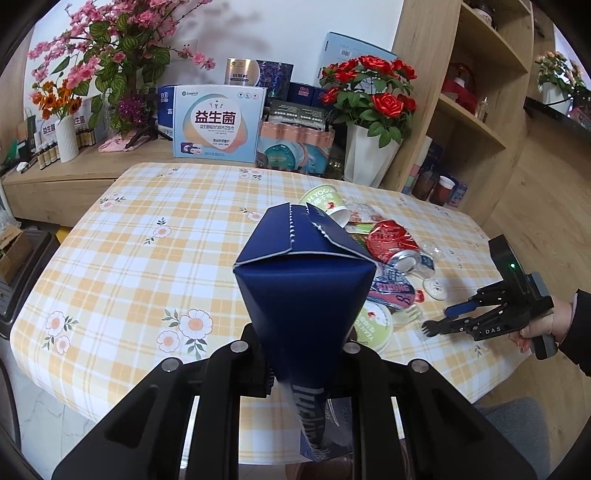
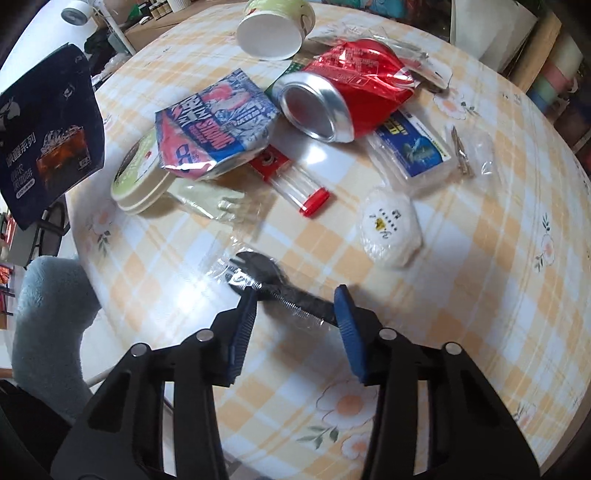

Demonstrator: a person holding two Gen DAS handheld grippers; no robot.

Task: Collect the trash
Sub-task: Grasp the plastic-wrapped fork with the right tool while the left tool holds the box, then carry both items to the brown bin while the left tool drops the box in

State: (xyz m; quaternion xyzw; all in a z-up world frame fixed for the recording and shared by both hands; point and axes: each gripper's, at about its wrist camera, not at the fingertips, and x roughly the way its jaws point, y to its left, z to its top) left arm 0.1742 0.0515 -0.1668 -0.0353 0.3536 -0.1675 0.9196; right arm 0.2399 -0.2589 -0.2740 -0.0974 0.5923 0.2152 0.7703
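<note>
- The worktop [image 2: 480, 280] wears a yellow-and-white checked cloth with printed flowers; the trash lies scattered across its far half in the right wrist view.
- A dark blue carton [image 1: 303, 280] is pinched flat at its lower end in the closed jaws of the left gripper [image 1: 306, 354] and held clear above the worktop; its folded top stands away from the camera.
- A crushed red can [image 2: 343, 96] lies on its side in the middle of the pile, its silver base turned toward the right wrist camera.
- A green yoghurt cup [image 2: 273, 26] lies tipped over beyond the can, white bottom showing.
- A crumpled blue-and-pink wrapper [image 2: 214, 125] rests partly on a round green lid [image 2: 136, 173].
- A small white round pack [image 2: 391, 229] sits apart, to the right of the pile.
- A black plastic fork [image 2: 273, 284] in a clear sleeve lies on the cloth between the jaws of the right gripper [image 2: 295, 310]; the blue pads stand at either side of its handle, and I cannot tell whether they press it.
</note>
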